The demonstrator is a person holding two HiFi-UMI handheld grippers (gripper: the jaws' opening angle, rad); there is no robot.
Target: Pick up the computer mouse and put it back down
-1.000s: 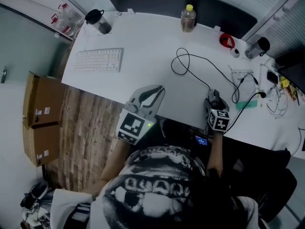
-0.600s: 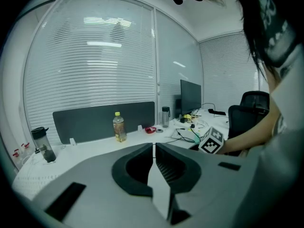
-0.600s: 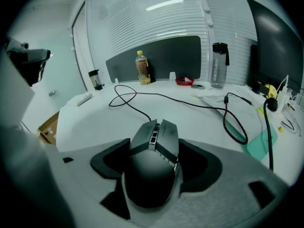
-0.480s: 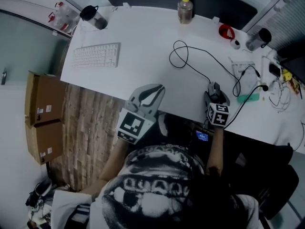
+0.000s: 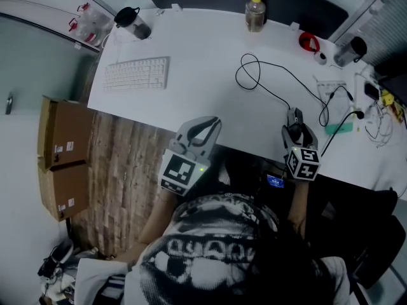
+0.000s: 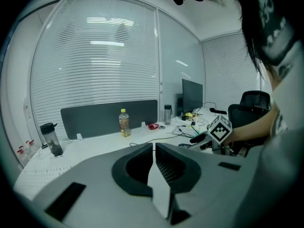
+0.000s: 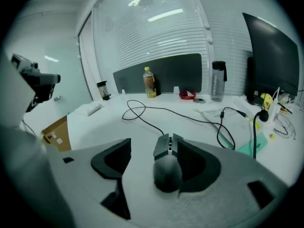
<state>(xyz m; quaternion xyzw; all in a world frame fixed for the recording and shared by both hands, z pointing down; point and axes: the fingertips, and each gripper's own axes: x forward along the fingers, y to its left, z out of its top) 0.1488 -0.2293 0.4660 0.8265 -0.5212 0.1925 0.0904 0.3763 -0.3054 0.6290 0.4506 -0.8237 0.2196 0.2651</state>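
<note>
A dark computer mouse (image 5: 294,124) (image 7: 167,172), with its cable trailing away, is near the white desk's (image 5: 197,94) front edge. My right gripper (image 7: 153,139) (image 5: 297,134) reaches around it with the jaws wide apart. The mouse lies against the right jaw, and a clear gap shows between it and the left jaw. Whether the mouse rests on the desk I cannot tell. My left gripper (image 5: 213,121) (image 6: 154,146) is shut on nothing and hovers at the desk's front edge, well left of the mouse.
The mouse cable (image 5: 254,72) loops across the desk's middle. At the back stand a white keyboard (image 5: 136,74), a dark tumbler (image 5: 133,23) and a bottle (image 5: 255,13). Cables and small items (image 5: 346,100) crowd the right side. Cardboard boxes (image 5: 60,170) sit on the floor at the left.
My right gripper has drawn a little toward the person, with the mouse still between its jaws. The left gripper has hardly moved. The head view has shifted slightly.
</note>
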